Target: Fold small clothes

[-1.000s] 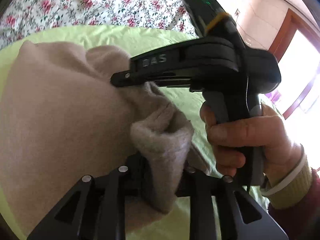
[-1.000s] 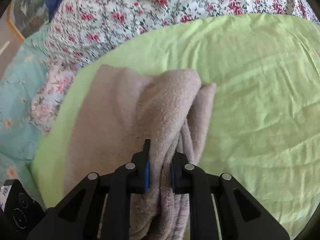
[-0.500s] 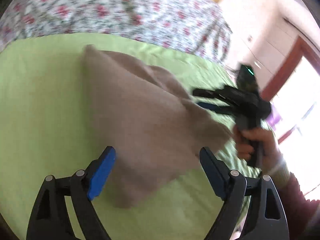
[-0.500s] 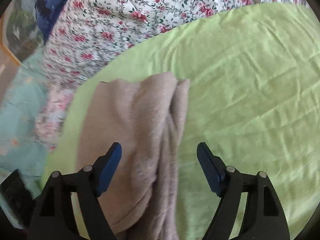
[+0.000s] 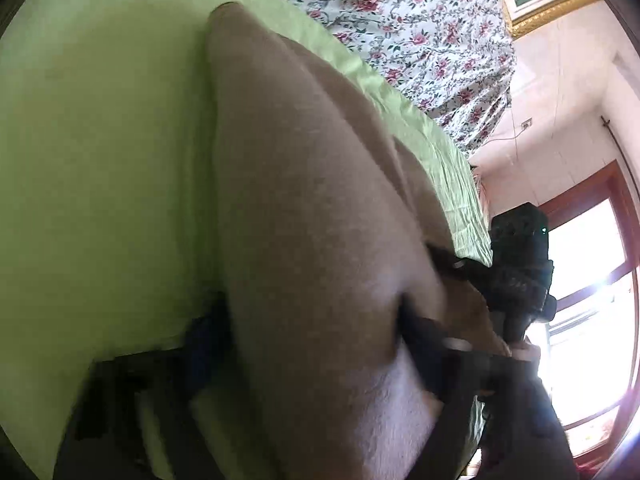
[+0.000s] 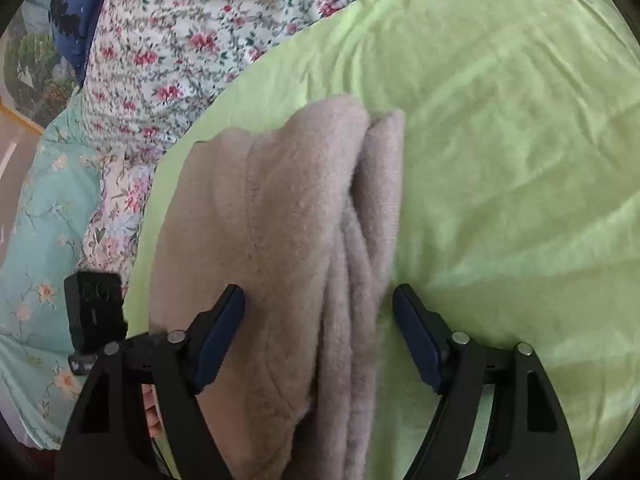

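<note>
A beige fleece garment (image 6: 280, 240) lies folded lengthwise on the green sheet (image 6: 500, 160), its stacked edges on the right. My right gripper (image 6: 318, 300) straddles the near end of those edges. Its jaws are closing, and the blue pads (image 6: 218, 336) stand apart from the cloth. In the blurred left wrist view the same garment (image 5: 312, 200) fills the middle. My left gripper (image 5: 312, 320) is low over it, jaws closing with the cloth bulging between the fingers (image 5: 420, 340). I see no firm pinch there.
A floral sheet (image 6: 180, 40) and a teal flowered quilt (image 6: 48, 220) lie beyond the green sheet's left edge. The right gripper's black housing (image 5: 516, 256) and the hand (image 5: 520, 352) holding it sit close at the right, before a bright window (image 5: 588, 320).
Both grippers let go of the garment's bunched fold and opened wide, then narrowed. The left one rolled and swept in low over the cloth. The garment now lies flat.
</note>
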{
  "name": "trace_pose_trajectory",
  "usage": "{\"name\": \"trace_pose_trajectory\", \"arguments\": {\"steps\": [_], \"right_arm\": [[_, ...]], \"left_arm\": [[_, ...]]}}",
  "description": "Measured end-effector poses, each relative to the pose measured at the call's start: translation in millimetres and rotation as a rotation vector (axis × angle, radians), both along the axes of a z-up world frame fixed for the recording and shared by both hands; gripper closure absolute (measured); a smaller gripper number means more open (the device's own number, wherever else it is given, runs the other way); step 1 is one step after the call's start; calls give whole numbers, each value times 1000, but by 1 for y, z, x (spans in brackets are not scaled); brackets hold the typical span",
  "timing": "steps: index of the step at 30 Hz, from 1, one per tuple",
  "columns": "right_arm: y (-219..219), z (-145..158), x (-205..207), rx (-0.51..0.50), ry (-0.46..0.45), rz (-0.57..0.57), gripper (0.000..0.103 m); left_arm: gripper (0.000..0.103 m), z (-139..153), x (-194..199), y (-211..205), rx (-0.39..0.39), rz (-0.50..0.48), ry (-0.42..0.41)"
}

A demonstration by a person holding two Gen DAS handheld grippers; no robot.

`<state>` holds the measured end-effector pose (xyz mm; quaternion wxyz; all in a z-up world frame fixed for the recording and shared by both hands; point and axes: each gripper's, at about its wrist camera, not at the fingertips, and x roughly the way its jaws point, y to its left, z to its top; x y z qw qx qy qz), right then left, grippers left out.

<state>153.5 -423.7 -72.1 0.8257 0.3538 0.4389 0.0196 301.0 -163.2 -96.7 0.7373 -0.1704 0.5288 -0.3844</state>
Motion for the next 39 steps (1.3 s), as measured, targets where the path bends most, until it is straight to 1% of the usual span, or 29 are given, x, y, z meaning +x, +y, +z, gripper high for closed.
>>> {"name": "trace_pose_trajectory", "arguments": {"steps": [1, 2, 3, 4, 5, 6, 8, 11, 13, 15, 17, 20, 23, 24, 25, 26, 27, 28, 29, 30, 32, 35, 37, 39], "right_arm": [[4, -4, 3, 28, 5, 2, 59], [7, -2, 3, 5, 6, -4, 62], [13, 4, 3, -31, 1, -5, 63], [17, 9, 2, -47, -9, -7, 67], [24, 19, -1, -57, -38, -4, 69], [30, 26, -4, -59, -66, 5, 70], [48, 38, -5, -50, -108, 35, 71], [83, 50, -1, -41, -164, 95, 71], [108, 52, 6, -28, -197, 135, 71], [132, 47, 13, -8, -212, 167, 71], [150, 37, 20, 21, -205, 191, 71], [174, 23, 31, 14, -169, 218, 71], [188, 7, 35, -42, -106, 228, 70], [188, 5, 34, -56, -98, 220, 68], [186, 3, 33, -42, -100, 213, 63], [183, 2, 33, -23, -96, 206, 60], [180, 3, 32, -21, -83, 202, 58], [179, 6, 30, -35, -71, 197, 53], [177, 11, 29, -64, -65, 187, 50], [174, 17, 26, -90, -72, 178, 49], [165, 34, 24, -142, -105, 140, 49], [159, 49, 35, -175, -146, 117, 49], [159, 48, 54, -175, -141, 115, 50], [160, 37, 71, -157, -100, 124, 57]], "left_arm": [[45, 0, -1, 0, 4, 10, 2], [48, 4, -3, 1, 4, 18, -11], [53, 8, -5, 2, 9, 21, -28], [56, 17, -11, 6, 10, 23, -55], [56, 27, -18, 14, 8, 27, -76], [56, 35, -22, 20, 10, 35, -96], [56, 59, -40, 46, 17, 58, -163], [57, 79, -58, 88, 40, 86, -209], [57, 85, -69, 110, 62, 106, -232], [56, 85, -76, 133, 94, 128, -243], [56, 80, -81, 154, 108, 153, -235], [56, 62, -83, 174, 128, 181, -206], [49, 31, -85, 180, 185, 207, -166], [43, 25, -84, 181, 191, 217, -160], [38, 22, -86, 186, 179, 233, -153], [38, 23, -87, 191, 162, 242, -147], [34, 25, -89, 195, 153, 250, -146], [32, 29, -91, 200, 148, 264, -157], [30, 34, -93, 204, 152, 279, -175], [27, 40, -95, 208, 167, 297, -195], [25, 51, -95, 217, 187, 341, -232], [25, 54, -88, 227, 193, 381, -229], [27, 49, -82, 226, 218, 397, -209], [28, 44, -78, 221, 223, 396, -194]]}}
